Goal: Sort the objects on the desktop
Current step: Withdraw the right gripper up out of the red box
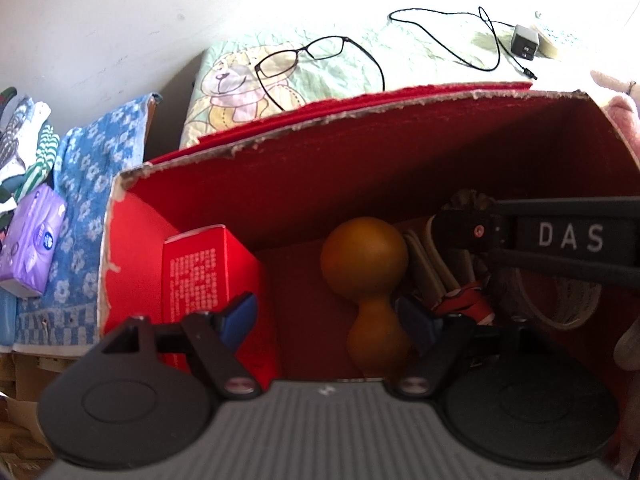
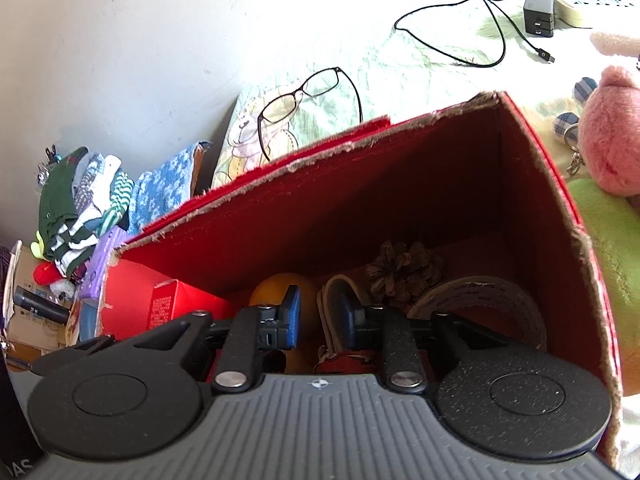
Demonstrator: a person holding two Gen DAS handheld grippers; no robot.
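A torn red box (image 1: 360, 116) (image 2: 360, 140) stands open on the bed. Inside lie a small red carton (image 1: 204, 276), an orange gourd-shaped piece (image 1: 368, 264) (image 2: 272, 288), a beige strap (image 2: 328, 292), a red-and-white item (image 1: 464, 300), a pinecone (image 2: 404, 268) and a tape roll (image 2: 480, 296). My left gripper (image 1: 328, 316) hangs open over the box, its fingers either side of the gourd without touching it. My right gripper (image 2: 320, 314) is down in the box, jaws slightly apart above the strap, pads pressing nothing. Its housing marked DAS (image 1: 568, 236) reaches in from the right.
Black glasses (image 1: 304, 60) and a charger with its cable (image 1: 526, 42) lie on the bear-print sheet behind the box. A pink plush (image 2: 608, 136) sits at the right. At the left are a blue towel (image 1: 96, 184), a purple tissue pack (image 1: 32, 240) and piled clothes (image 2: 80, 208).
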